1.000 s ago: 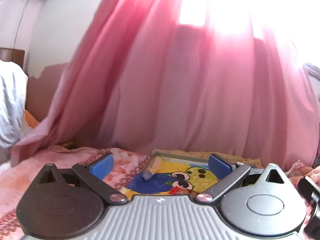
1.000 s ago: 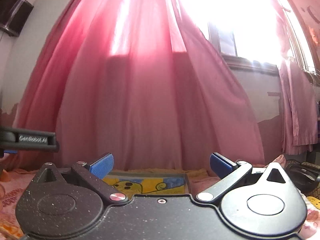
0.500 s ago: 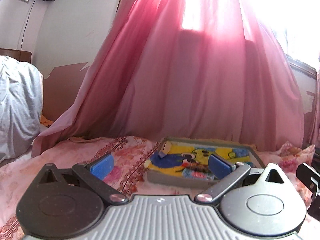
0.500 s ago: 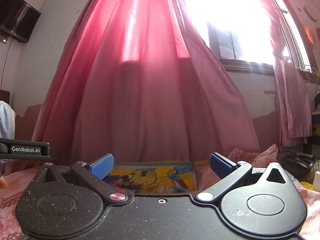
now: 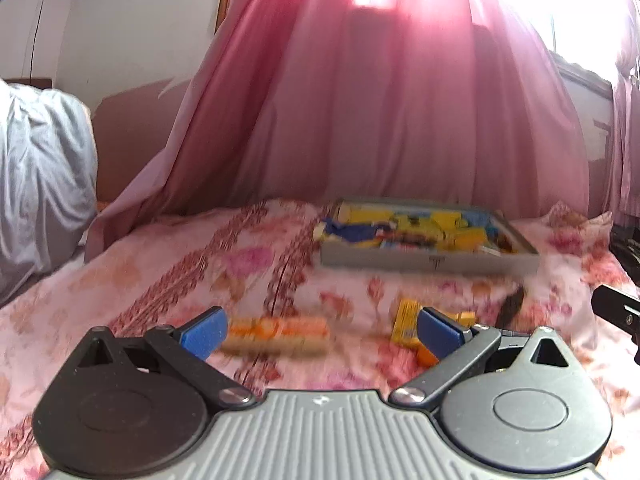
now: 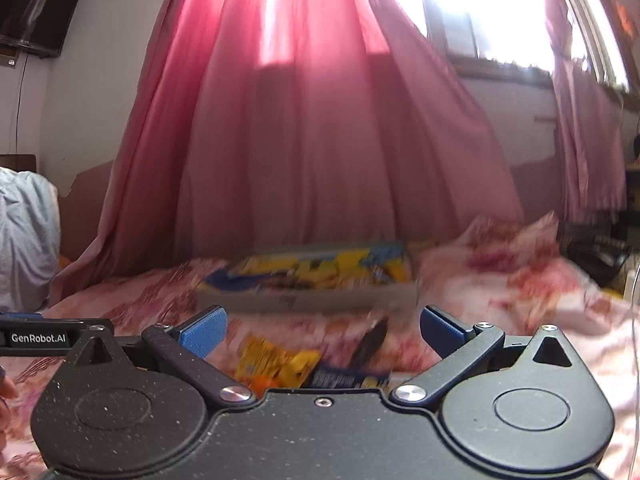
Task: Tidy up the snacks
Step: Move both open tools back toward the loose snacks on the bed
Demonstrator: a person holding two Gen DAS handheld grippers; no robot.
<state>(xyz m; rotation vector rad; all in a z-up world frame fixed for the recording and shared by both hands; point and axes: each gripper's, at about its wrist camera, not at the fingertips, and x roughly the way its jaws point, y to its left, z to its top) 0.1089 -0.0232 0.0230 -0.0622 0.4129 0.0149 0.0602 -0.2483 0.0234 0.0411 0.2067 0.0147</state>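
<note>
Though both jaws gape empty, orange biscuit pack (image 5: pixel 276 334) only in left view, television (image 6: pixel 34 16) only right.

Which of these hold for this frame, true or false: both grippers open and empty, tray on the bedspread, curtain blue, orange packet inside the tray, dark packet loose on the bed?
1. The left gripper and right gripper are open and hold nothing. True.
2. The grey tray sits on the floral bedspread. True.
3. The curtain behind the bed is blue. False: it is pink.
4. The long orange packet lies inside the tray. False: it lies on the bedspread, nearer the left gripper.
5. A dark packet lies loose outside the tray. True.
</note>
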